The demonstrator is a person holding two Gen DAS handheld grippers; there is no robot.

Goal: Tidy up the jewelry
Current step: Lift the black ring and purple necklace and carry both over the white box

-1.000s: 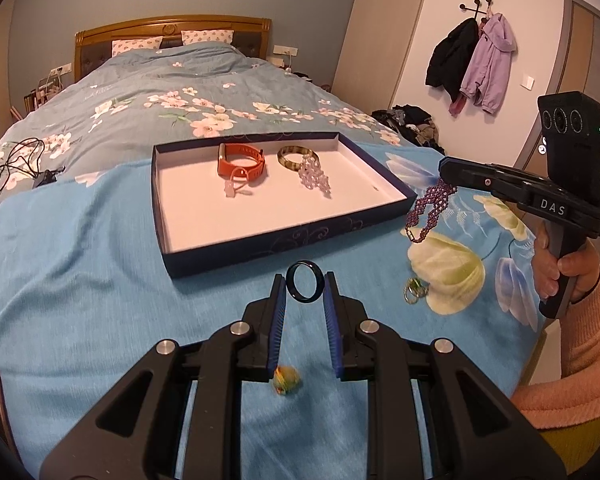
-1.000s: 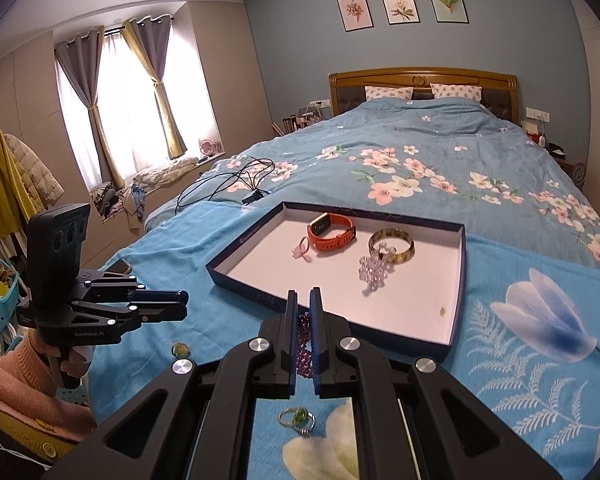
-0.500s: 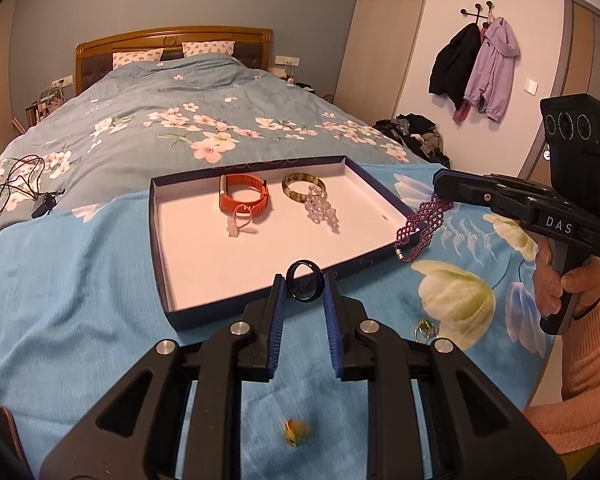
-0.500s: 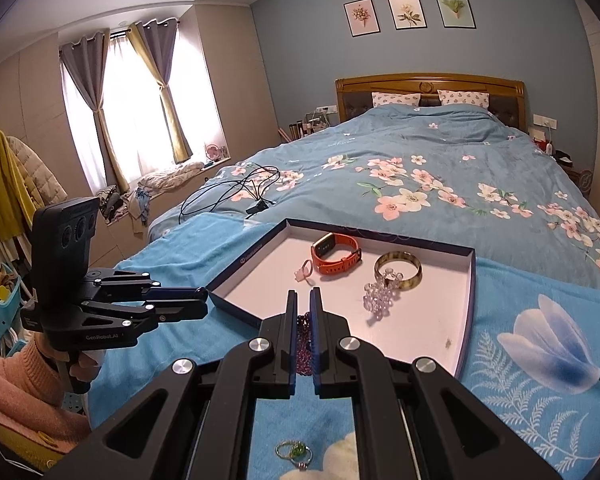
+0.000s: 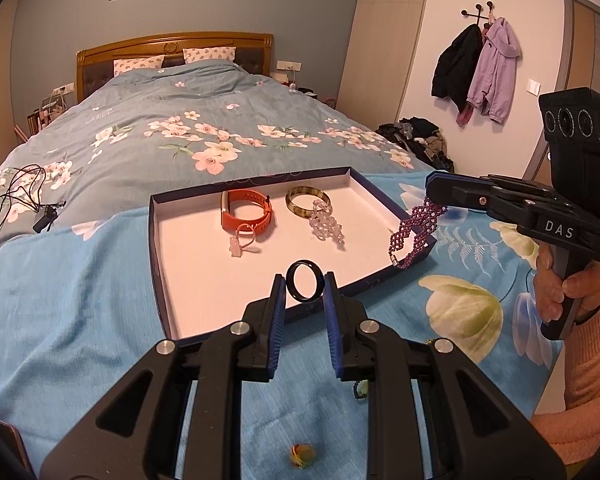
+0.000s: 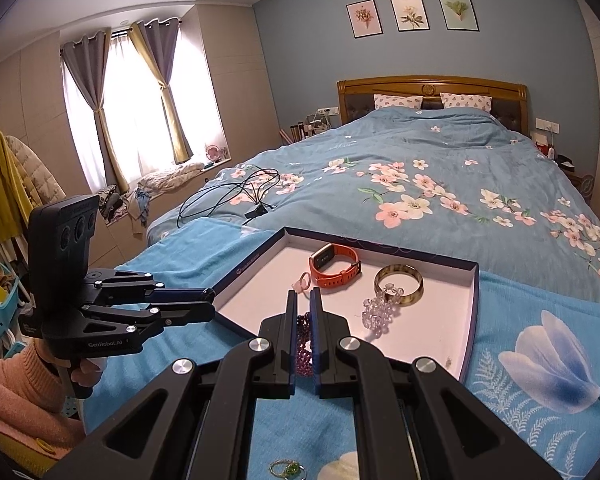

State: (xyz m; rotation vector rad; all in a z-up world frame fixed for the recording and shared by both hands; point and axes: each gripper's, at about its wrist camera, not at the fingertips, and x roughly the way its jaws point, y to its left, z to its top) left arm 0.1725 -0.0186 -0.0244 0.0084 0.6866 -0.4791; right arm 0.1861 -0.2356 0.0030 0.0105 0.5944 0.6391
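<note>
Jewelry tray (image 5: 158, 240) holding four pieces, two tools gripping one each

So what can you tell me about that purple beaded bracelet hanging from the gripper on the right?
The purple bracelet is woven from small glossy beads in a wide, lacy band, with a small metal clasp at its low end. It hangs limp in a loop from the tips of the right gripper, whose jaws are shut on its top. Its lower end dangles at the near right corner of the dark blue tray; whether it touches the rim is unclear.
</note>
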